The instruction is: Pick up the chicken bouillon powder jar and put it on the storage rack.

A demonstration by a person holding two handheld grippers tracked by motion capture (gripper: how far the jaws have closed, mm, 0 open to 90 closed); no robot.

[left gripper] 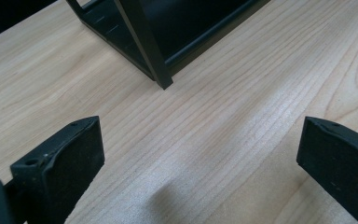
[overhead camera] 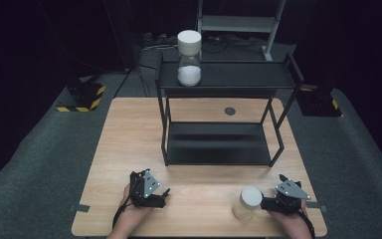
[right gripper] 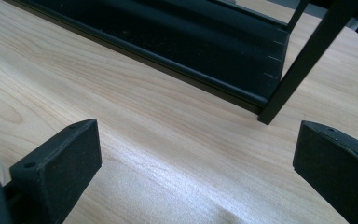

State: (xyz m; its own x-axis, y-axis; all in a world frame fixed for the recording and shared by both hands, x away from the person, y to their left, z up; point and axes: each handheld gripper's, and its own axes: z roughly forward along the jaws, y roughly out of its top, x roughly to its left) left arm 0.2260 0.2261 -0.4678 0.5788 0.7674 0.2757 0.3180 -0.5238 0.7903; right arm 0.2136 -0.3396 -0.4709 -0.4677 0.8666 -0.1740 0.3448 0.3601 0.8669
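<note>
Below, near the table's front edge, the right gripper (overhead camera: 267, 203) rests in the person's hand with its jaws spread wide and nothing between them; the right gripper view shows bare wood grain of the table (right gripper: 135, 140) in the gap. Just beside this gripper, on its left in the high view, stands a jar with a white lid (overhead camera: 248, 201), upright on the wood and very close to the jaw tips; whether a jaw touches it cannot be told. A pale rounded edge at the lower left corner of the right gripper view may be that jar, outside the left jaw.

Ahead of the right gripper stands the black two-tier shelf (overhead camera: 219, 144), whose lower tier and near right leg (right gripper: 307, 60) cross the top of the right gripper view.

The left gripper (overhead camera: 165, 195) lies well apart from the jar, on the jar's far side from the right gripper, also held in a hand at the front edge. Its jaws likewise stand wide apart and empty, with table showing between them. Ahead of it rises the shelf's near left leg (left gripper: 147, 44).

A second jar (overhead camera: 189, 59), white-lidded and partly filled with white contents, stands upright on the shelf's top tier, far ahead of both grippers, toward the left end.
</note>
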